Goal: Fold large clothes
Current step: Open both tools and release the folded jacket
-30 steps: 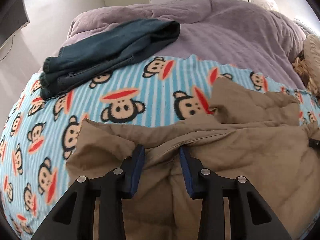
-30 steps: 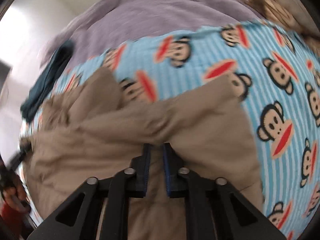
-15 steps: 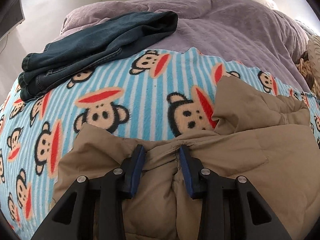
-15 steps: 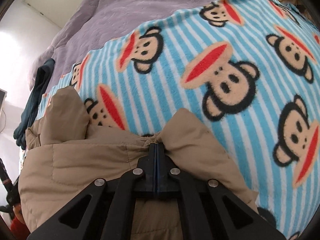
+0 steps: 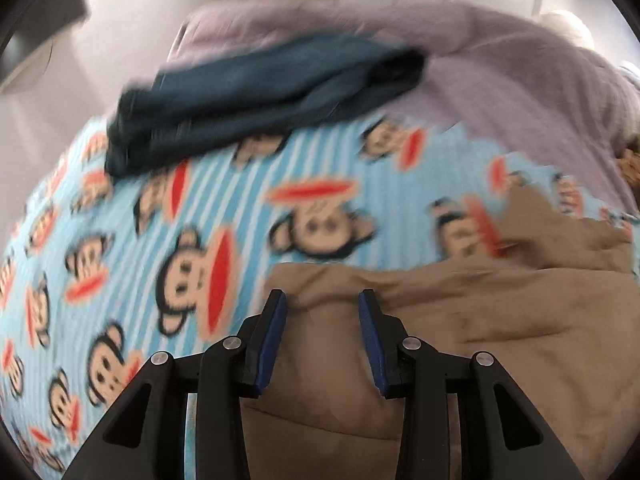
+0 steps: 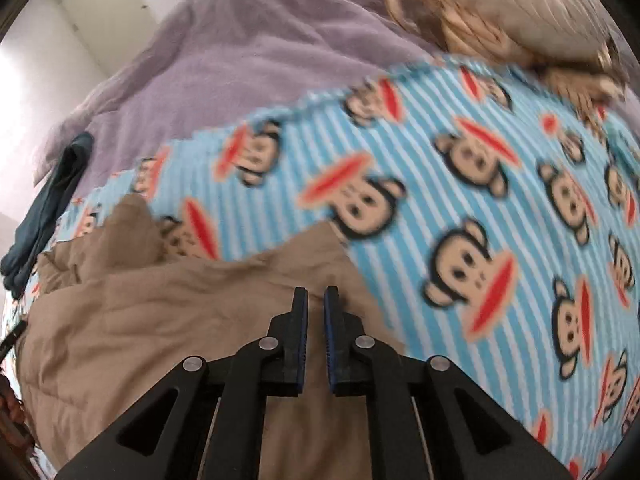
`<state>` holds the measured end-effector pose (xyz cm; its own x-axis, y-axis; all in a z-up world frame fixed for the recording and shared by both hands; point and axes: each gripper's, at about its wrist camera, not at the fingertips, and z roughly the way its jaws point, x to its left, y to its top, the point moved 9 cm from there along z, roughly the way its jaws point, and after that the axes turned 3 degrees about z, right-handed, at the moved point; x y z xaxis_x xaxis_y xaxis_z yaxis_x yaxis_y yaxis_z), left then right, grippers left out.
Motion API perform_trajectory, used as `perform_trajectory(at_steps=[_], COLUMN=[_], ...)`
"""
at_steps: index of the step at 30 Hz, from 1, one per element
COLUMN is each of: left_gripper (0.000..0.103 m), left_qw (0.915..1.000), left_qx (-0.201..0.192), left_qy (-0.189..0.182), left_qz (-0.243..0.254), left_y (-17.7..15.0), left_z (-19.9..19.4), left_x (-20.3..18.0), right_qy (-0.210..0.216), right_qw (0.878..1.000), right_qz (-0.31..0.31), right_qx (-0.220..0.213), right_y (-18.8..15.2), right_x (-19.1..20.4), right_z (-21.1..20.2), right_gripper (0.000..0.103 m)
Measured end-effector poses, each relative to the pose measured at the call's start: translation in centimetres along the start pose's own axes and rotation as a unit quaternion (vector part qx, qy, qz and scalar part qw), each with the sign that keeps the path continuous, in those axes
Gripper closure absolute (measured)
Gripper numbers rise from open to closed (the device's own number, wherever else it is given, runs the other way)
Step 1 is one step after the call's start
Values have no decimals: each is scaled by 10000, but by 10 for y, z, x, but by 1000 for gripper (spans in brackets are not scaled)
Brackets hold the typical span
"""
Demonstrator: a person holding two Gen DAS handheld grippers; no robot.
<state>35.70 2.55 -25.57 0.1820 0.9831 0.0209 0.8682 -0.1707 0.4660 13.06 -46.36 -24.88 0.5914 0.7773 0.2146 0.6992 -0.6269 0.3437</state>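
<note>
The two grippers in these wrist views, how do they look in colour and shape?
Both look alike. The left gripper and the right gripper have matte black angular linkage arms with triangular cut-outs and round silver pivot screws. Their flat fingers carry blue pads on the inner faces. No cables or markings show.

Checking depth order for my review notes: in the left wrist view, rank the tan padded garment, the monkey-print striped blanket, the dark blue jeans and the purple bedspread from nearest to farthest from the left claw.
1. Tan padded garment: directly under the left claw.
2. Monkey-print striped blanket: just ahead, and left.
3. Dark blue jeans: farther, upper left.
4. Purple bedspread: farthest, behind them.
</note>
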Motion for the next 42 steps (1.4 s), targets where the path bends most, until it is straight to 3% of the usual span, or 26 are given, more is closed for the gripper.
perform_trajectory(at_steps=[2, 6, 10, 12, 14, 21, 26, 27, 28, 29, 39, 42], left_gripper=[63, 62, 62, 62, 54, 53, 53, 48, 22, 6, 2, 0], left_qw=[10000, 9995, 9993, 9993, 9992, 9989, 9983, 9981, 9977, 9974, 9946, 9917], left_qx=[50, 121, 217, 161, 119, 332, 510, 544, 599, 605, 784, 891], left_qy=[54, 281, 271, 265, 294, 111, -82, -91, -116, -131, -265, -394], left_qz=[-13, 113, -124, -205, -229, -300, -278, -287, -307, -363, -630, -837], left_y=[-2, 1, 7, 4, -4, -62, -114, -120, -128, -137, -173, -179], left_z=[11, 20, 7, -10, -32, -88, -116, -118, -120, -124, -130, -127], left_x=[-1, -7, -2, 4, 10, 10, -3, -4, -5, -6, -17, -18], right_qy=[184, 238, 88, 80, 170, 748, 1162, 1208, 1236, 1264, 1415, 1558], right_qw=[9986, 9978, 9979, 9986, 9989, 9943, 9882, 9869, 9859, 9847, 9793, 9735], right_qz=[277, 402, 382, 330, 326, 734, 909, 951, 984, 1032, 1096, 1265], right_qx=[406, 480, 508, 400, 302, 214, 412, 496, 549, 604, 944, 1095], right_y=[-9, -3, 1, 2, 1, -38, -93, -104, -112, -124, -183, -194], right_x=[-7, -7, -2, 2, 6, 15, 15, 16, 17, 18, 31, 32], right_z=[23, 43, 37, 22, 6, -50, -80, -84, -86, -88, -90, -84], right_gripper=[94, 94, 92, 83, 65, 47, 27, 26, 26, 25, 21, 5])
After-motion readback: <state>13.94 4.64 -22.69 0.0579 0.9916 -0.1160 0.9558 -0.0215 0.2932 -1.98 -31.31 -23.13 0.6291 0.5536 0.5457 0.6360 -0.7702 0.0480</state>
